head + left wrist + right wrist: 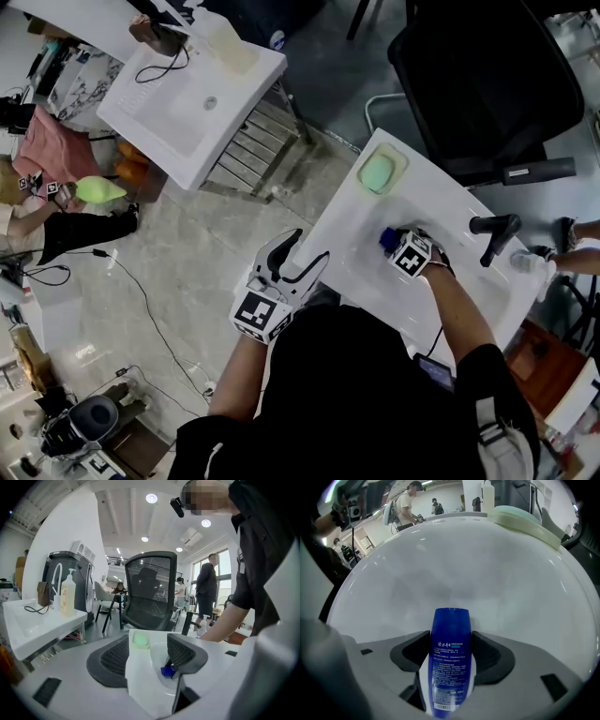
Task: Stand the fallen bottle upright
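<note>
Blue bottle (450,681): inside the basin of the white sink (342,258), below the right hand, only its blue end peeking past the marker cube in the head view.
Long axis: runs along the line the jaws point in, not across it; printed end toward the camera, plain end away toward the basin floor.
Right gripper (450,641): tipped steeply down into the basin, jaws spread wide round the bottle's body, one pad against each flank with no gap to be seen.
Left gripper (147,643): off the sink's near corner, pointing across it; jaws spread, nothing between them but the basin beyond.
Nearer hand: the right, already on the bottle; the left well apart from it.
Other things: green soap dish (381,172) at the far corner and black tap (494,230) at the right edge, both apart from the bottle.
Step in hand: probably grasping, with the standing-up not yet done.
Coming move: likely a lift and a swing of the wrist, bringing the flat end down onto the basin floor.
Risk: curved, glossy basin and a smooth bottle, so a slip or topple on release seems possible.
</note>
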`<control>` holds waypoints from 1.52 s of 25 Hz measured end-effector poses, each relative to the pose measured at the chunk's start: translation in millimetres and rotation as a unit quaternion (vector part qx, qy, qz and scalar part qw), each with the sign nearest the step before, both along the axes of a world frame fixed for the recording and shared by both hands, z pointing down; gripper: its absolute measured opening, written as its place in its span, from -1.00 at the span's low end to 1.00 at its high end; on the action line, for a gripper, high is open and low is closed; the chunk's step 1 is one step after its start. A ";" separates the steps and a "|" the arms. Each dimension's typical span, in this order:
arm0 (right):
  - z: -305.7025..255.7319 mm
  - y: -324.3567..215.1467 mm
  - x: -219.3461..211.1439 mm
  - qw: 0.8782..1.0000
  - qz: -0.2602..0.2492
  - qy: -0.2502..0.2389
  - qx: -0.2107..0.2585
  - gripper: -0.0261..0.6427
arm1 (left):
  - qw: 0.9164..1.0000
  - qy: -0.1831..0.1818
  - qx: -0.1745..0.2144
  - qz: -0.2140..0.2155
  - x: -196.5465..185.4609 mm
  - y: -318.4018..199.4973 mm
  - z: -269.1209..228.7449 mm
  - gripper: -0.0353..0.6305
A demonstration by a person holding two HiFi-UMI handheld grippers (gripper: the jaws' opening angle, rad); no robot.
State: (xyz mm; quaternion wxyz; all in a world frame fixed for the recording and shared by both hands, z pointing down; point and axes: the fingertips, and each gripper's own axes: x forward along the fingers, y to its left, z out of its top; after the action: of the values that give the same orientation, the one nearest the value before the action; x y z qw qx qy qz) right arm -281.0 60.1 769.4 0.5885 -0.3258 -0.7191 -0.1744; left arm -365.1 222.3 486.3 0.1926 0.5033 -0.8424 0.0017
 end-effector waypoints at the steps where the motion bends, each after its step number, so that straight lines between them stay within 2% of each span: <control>1: 0.4 -1.0 -0.6 1.000 -0.003 -0.002 0.000 -0.08 | 1.000 0.001 0.000 0.000 0.3 0.1 0.9 -0.09; 10: -4.0 -0.5 -3.5 0.999 0.014 -0.029 -0.008 -0.06 | 1.000 0.003 -0.004 0.006 1.7 2.4 2.9 -0.09; 14: -26.6 1.3 -12.2 0.993 0.065 -0.095 -0.031 -0.07 | 1.000 0.000 0.000 0.014 -0.4 -0.5 1.8 -0.09; 19: -72.3 -1.1 -34.7 0.965 0.157 -0.188 -0.094 -0.07 | 1.000 -0.001 0.006 0.024 -2.3 -9.5 1.8 -0.10; 26: -119.4 -5.8 -42.4 0.927 0.215 -0.284 -0.120 -0.07 | 0.999 0.000 0.009 0.044 -1.3 -20.0 0.5 -0.10; 31: -138.0 -5.3 -43.4 0.908 0.236 -0.324 -0.122 -0.07 | 0.998 -0.001 0.007 0.063 -2.9 -25.2 -0.1 -0.10; 38: -159.2 -11.8 -51.8 0.887 0.271 -0.352 -0.127 -0.08 | 0.995 -0.013 0.009 0.094 -9.8 -37.7 -4.3 -0.10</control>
State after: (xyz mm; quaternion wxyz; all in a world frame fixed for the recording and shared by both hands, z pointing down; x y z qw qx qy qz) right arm -332.7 48.4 610.2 0.2741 -0.1074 -0.9555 -0.0186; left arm -374.9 184.6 481.9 0.1761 0.5820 -0.7937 0.0189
